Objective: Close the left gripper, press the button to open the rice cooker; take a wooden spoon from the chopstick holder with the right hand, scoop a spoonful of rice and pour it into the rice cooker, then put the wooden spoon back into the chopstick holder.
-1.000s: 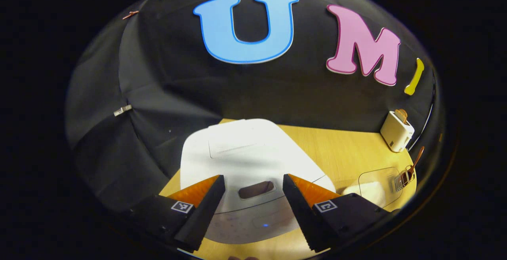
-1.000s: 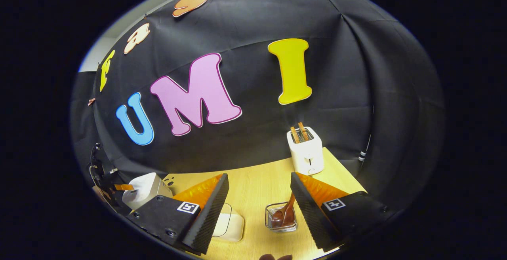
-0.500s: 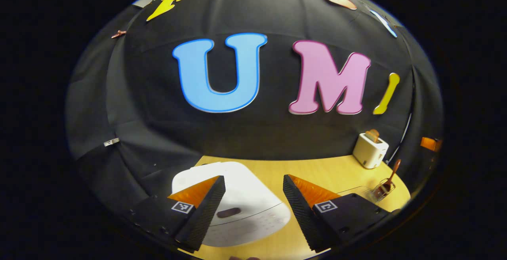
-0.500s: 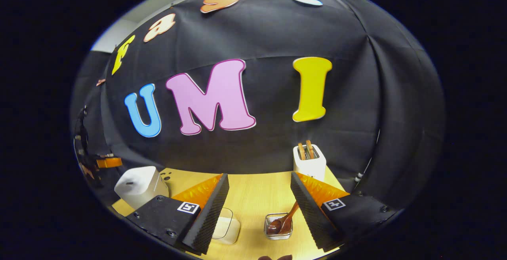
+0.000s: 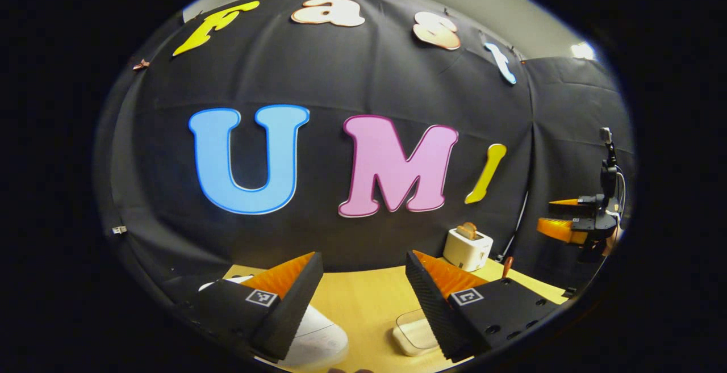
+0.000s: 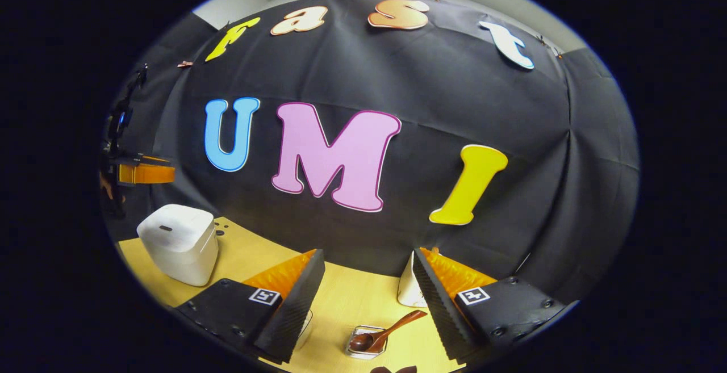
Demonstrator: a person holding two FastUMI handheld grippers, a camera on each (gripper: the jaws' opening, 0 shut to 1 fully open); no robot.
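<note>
Raised and tilted up since a second ago: both cameras, more wall, less worktop. Left gripper jaws wide apart, holding nothing; rice cooker lid shut, mostly hidden behind its left finger, cut off at lower edge. Right gripper likewise spread and empty; wooden spoon leaning in chopstick holder near front edge of worktop. Rice box partly hidden by finger. Toaster by back edge, against black cloth wall. Rice cooker whole at left end in right gripper view.
</note>
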